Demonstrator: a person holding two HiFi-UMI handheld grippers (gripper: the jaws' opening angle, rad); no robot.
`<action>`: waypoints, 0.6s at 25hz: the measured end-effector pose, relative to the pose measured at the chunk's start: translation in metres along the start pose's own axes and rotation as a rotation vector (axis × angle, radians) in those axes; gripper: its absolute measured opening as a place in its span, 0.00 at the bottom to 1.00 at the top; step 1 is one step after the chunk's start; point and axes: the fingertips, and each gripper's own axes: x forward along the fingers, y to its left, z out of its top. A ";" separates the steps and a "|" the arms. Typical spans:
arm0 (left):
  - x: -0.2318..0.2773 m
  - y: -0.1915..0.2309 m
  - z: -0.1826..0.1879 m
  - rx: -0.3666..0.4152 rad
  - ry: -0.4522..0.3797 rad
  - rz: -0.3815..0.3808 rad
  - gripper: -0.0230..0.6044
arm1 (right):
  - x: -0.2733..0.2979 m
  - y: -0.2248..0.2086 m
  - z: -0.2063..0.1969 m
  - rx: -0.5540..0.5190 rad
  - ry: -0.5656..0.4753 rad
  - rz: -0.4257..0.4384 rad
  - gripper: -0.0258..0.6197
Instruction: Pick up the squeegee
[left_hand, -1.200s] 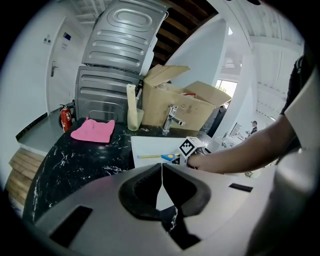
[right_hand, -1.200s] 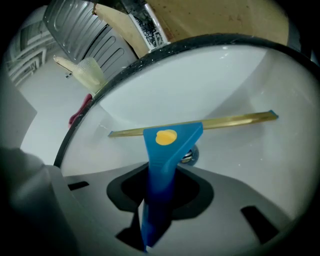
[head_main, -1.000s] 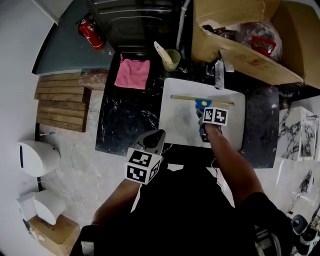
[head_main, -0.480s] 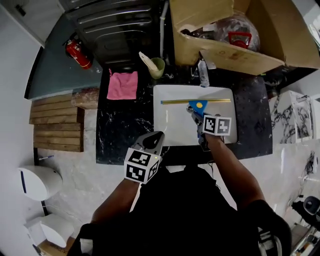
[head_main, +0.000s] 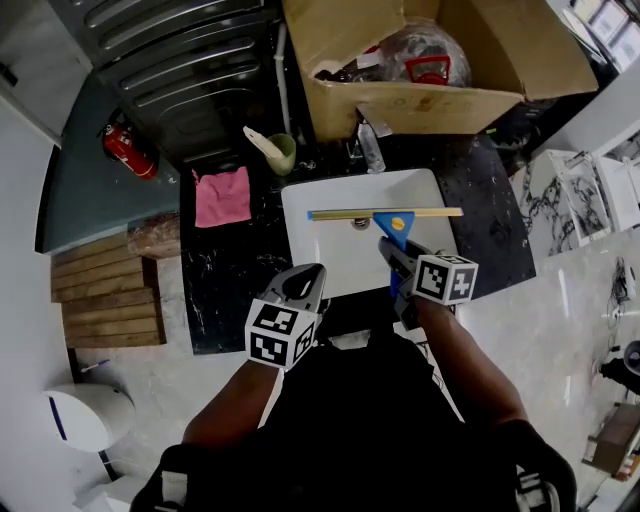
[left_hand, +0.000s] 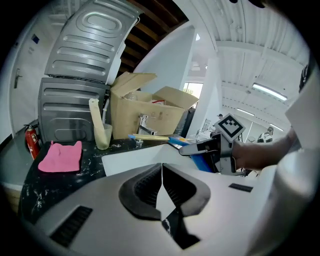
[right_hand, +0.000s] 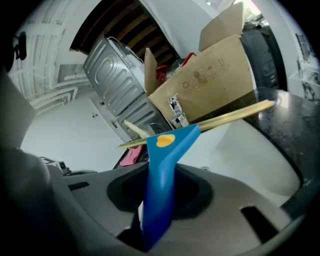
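Note:
The squeegee (head_main: 392, 223) has a blue handle and a long yellow blade. My right gripper (head_main: 393, 256) is shut on the blue handle and holds it in the air above the white sink (head_main: 320, 250), blade level and away from me. In the right gripper view the handle (right_hand: 163, 170) runs up from between the jaws to the blade. My left gripper (head_main: 307, 279) hangs at the counter's front edge, left of the sink. Its jaws (left_hand: 161, 182) are shut with nothing in them. The left gripper view shows the squeegee (left_hand: 150, 137) and the right gripper (left_hand: 202, 148) off to the right.
A black marble counter (head_main: 225, 280) surrounds the sink. Behind it stand a faucet (head_main: 368, 146), a green cup (head_main: 284, 154) with a pale scraper, and an open cardboard box (head_main: 440, 95). A pink cloth (head_main: 222, 196) lies at the back left. A red fire extinguisher (head_main: 125, 148) stands farther left.
My right gripper has risen with the squeegee, lifting it out of the sink basin. The left gripper has shifted only slightly.

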 end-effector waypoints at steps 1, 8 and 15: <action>0.002 -0.004 0.001 0.009 0.000 -0.013 0.07 | -0.008 0.004 0.003 0.014 -0.022 0.007 0.21; 0.010 -0.027 0.022 0.054 -0.022 -0.075 0.06 | -0.053 0.027 0.017 0.079 -0.117 0.073 0.21; -0.001 -0.049 0.048 0.052 -0.113 -0.040 0.06 | -0.089 0.031 0.027 0.083 -0.175 0.167 0.21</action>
